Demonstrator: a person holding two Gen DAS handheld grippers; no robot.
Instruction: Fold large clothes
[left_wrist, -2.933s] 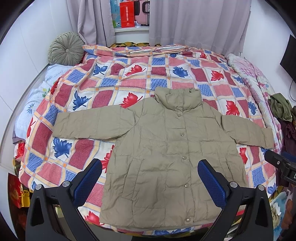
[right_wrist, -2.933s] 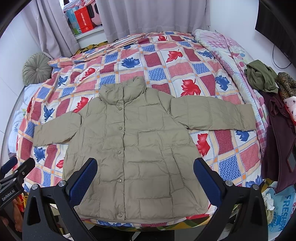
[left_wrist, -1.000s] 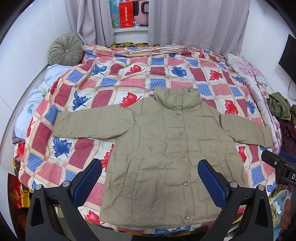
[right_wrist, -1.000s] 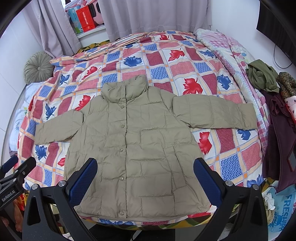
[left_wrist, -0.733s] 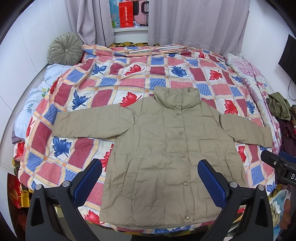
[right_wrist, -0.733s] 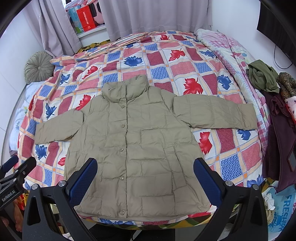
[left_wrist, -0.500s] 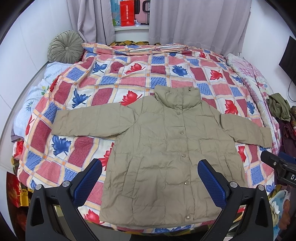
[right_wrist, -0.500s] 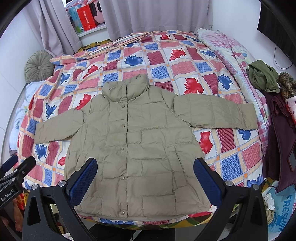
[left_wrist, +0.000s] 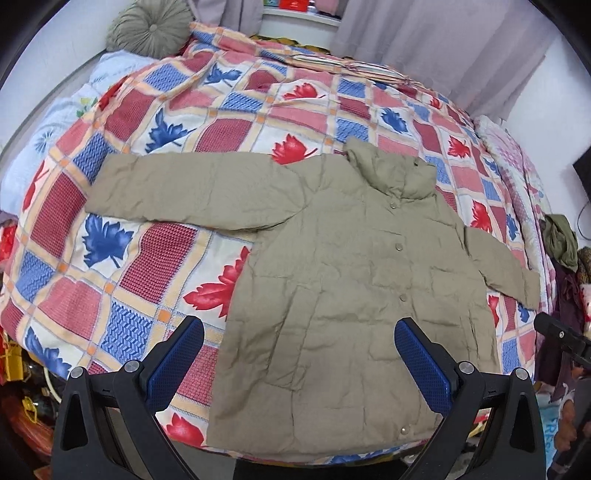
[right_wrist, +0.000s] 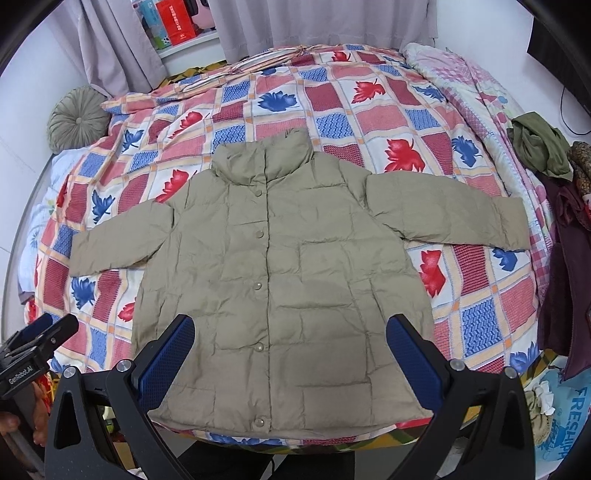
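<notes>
One jacket (right_wrist: 280, 280) is shown spread flat, front up and buttoned, on the bed (right_wrist: 369, 110), collar away from the jaws and hem at the near edge. Its long axis runs sleeve to sleeve, across both views. The left gripper (left_wrist: 295, 365) is held nearer the left sleeve (left_wrist: 184, 192), the right gripper (right_wrist: 290, 356) nearer the right sleeve (right_wrist: 450, 218). Both pairs of jaws are spread wide and empty above the hem. Counted: one jacket, two sleeves, two grippers.

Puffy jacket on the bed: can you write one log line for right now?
item: beige quilted snap-button jacket | state: flat, unfolded, sleeves out | on: leaf-patterned patchwork quilt | left gripper: open | right gripper: open, empty
</notes>
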